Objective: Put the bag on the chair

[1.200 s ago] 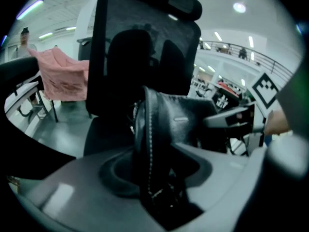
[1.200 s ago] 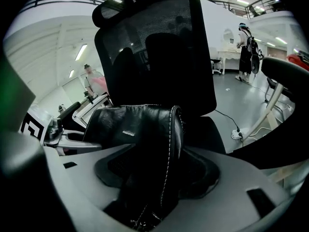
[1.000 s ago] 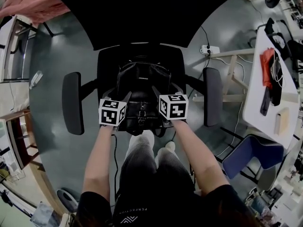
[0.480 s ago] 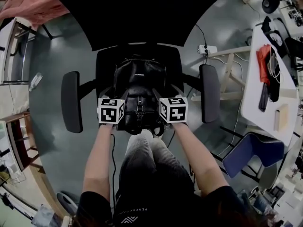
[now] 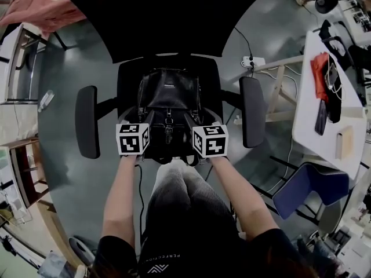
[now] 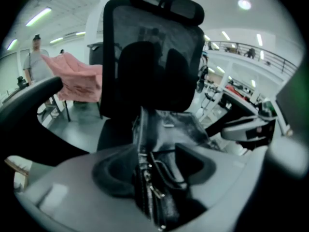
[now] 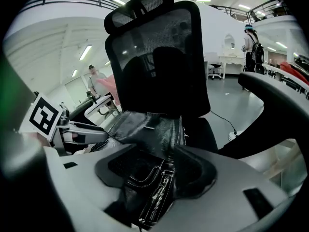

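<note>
A black leather bag (image 5: 169, 100) stands on the seat of a black office chair (image 5: 126, 88) and leans on its mesh backrest (image 6: 149, 57). My left gripper (image 5: 145, 120) is at the bag's lower left side. Its jaws are opening, and the bag's zipped edge (image 6: 159, 178) runs between them with a gap beside the left pad. My right gripper (image 5: 195, 121) is at the lower right side. Its jaws are closing, and the bag's stitched zip edge (image 7: 157, 197) fills the space between its pads.
The chair's armrests (image 5: 87, 121) (image 5: 253, 112) flank both grippers. A white table (image 5: 313, 126) with red and dark items stands at the right, with a blue chair (image 5: 307, 193) below it. A power strip (image 5: 253, 61) lies on the floor behind, and a pink cloth (image 5: 35, 4) is at the far left.
The bag has slid back on the seat and now stands taller against the backrest. Both grippers moved slightly down and toward me along its lower sides.
</note>
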`<control>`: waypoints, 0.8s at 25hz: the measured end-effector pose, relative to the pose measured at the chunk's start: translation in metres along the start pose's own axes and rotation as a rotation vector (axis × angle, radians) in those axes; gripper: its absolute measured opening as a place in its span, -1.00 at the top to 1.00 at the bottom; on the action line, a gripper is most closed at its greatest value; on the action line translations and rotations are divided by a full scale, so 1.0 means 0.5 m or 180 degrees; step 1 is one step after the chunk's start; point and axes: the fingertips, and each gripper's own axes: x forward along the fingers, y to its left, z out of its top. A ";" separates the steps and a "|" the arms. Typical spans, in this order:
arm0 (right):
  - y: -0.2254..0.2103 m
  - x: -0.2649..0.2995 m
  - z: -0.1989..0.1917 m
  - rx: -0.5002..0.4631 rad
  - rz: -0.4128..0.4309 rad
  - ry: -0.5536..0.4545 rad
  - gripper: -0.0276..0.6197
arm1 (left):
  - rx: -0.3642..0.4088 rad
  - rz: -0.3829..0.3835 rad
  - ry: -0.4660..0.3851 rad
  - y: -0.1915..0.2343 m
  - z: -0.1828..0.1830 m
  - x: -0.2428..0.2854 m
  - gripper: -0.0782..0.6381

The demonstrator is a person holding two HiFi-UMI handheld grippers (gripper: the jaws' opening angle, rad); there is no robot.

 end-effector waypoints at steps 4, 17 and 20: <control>0.000 -0.020 -0.001 -0.0017 0.0015 -0.0025 0.34 | -0.0039 -0.0026 -0.0063 -0.023 -0.001 -0.027 0.24; 0.009 -0.083 0.019 0.0056 0.0001 -0.0173 0.89 | -0.0208 -0.0119 -0.0277 -0.056 0.028 -0.114 0.75; 0.009 -0.091 0.024 0.0014 -0.0019 -0.0190 0.91 | -0.0219 -0.0134 -0.0302 -0.062 0.032 -0.127 0.76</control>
